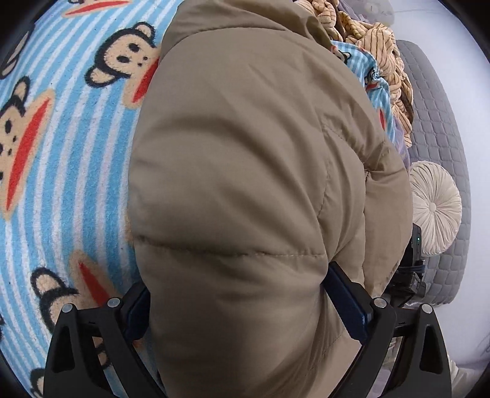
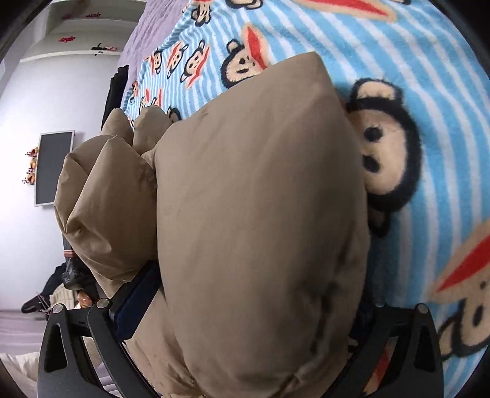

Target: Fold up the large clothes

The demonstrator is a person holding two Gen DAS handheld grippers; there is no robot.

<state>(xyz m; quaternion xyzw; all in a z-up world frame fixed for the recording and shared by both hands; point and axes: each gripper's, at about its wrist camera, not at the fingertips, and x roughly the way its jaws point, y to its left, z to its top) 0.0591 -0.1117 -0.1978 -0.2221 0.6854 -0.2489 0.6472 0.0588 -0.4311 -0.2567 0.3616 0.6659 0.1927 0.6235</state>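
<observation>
A tan puffer jacket [image 1: 245,159] lies bunched on a blue-striped monkey blanket [image 1: 61,171]. My left gripper [image 1: 242,284] has its jaws wide around the jacket's near end, and both blue pads [image 1: 349,303] press against the padded fabric. In the right wrist view the same jacket [image 2: 260,199] bulges between the fingers of my right gripper [image 2: 257,287], whose jaws stand at their widest. Its left pad [image 2: 137,294] sits beside the fabric and its right finger is mostly hidden behind it. A puffy sleeve [image 2: 107,202] hangs off to the left.
A beige striped garment [image 1: 376,46] is heaped at the blanket's far edge. A round cream cushion [image 1: 435,205] rests on a grey quilted surface [image 1: 435,116]. The blanket [image 2: 428,91] spreads right of the jacket. A dark wall panel [image 2: 53,165] and purple bedding [image 2: 153,27] lie left.
</observation>
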